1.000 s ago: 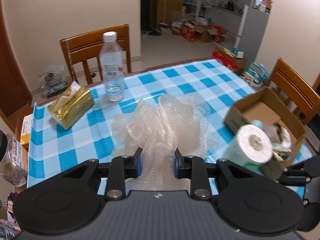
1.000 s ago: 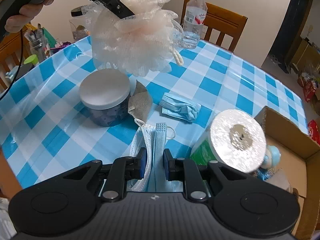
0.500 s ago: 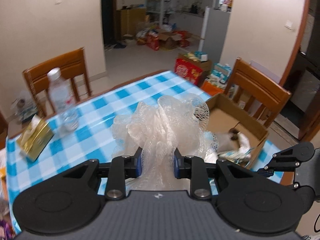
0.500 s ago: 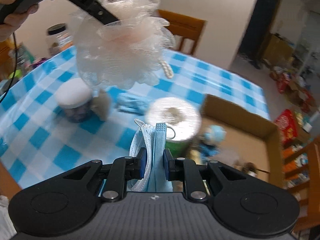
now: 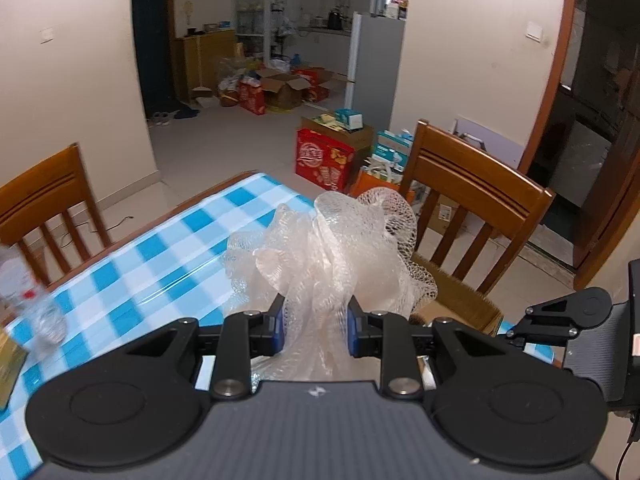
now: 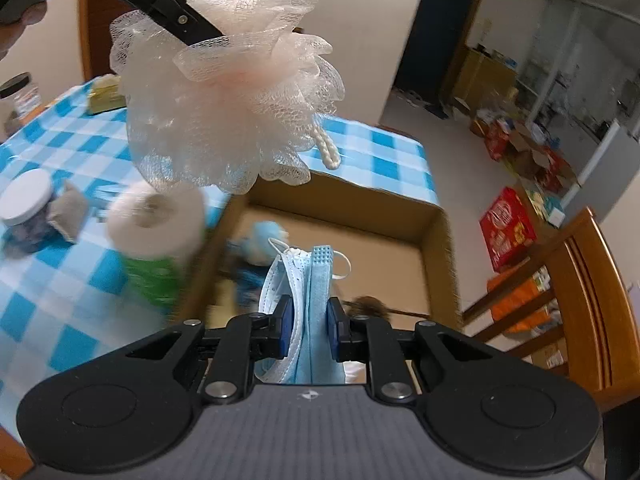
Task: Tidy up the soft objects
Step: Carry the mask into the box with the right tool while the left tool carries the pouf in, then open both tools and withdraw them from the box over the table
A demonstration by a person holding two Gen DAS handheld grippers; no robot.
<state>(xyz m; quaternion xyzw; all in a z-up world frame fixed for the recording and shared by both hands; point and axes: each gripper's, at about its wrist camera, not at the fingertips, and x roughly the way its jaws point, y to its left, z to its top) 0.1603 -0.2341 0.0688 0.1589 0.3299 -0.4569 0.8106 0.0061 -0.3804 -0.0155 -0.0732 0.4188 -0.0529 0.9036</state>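
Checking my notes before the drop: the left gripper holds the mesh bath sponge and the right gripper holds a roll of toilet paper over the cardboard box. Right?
Not quite. The right gripper is shut on blue face masks, not the toilet paper roll, which stands on the table beside the cardboard box, as the right wrist view shows. The left gripper does hold the mesh bath sponge.

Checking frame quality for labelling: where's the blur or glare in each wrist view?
Left wrist: clear plastic water bottle at the left edge smeared; glare streak on the blue-and-white checked tablecloth; fisheye bends the walls. Right wrist: white toilet paper roll and brown cardboard box motion-blurred; folded blue face masks sharp.
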